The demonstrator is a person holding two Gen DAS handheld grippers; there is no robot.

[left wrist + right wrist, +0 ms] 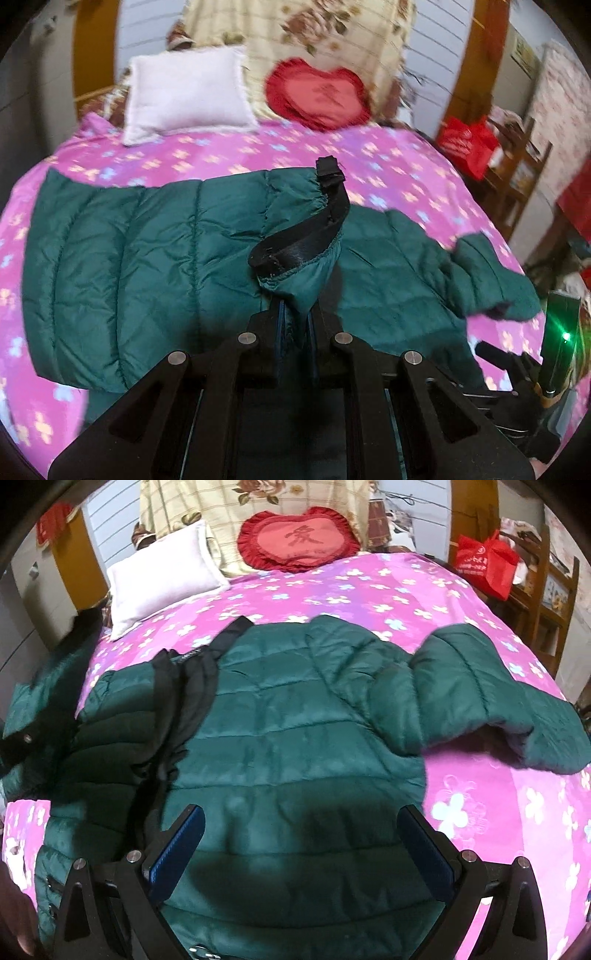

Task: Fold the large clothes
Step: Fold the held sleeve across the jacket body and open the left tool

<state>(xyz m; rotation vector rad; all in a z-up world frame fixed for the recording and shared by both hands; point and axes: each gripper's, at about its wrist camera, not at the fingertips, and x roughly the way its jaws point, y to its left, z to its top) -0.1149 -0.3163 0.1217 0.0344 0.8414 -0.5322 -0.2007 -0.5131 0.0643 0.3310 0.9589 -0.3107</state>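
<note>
Green puffer jacket [280,716] spread on pink bed [369,590], below red heart cushion [299,539]. Left tool [295,325] pinching jacket's black-trimmed edge, lifted; right tool [301,845] wide, over jacket.

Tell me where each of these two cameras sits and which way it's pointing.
Left wrist: sits on the left tongs, looking along them across the bed toward the headboard; they are shut on a black-trimmed edge of the green puffer jacket, and the other tool shows at lower right.
Right wrist: sits on the right tongs, open above the jacket's body, facing the headboard; only its blue-padded fingers show.
Shared: jacket, pink floral bedspread, white pillow, red heart cushion, red bag.
</note>
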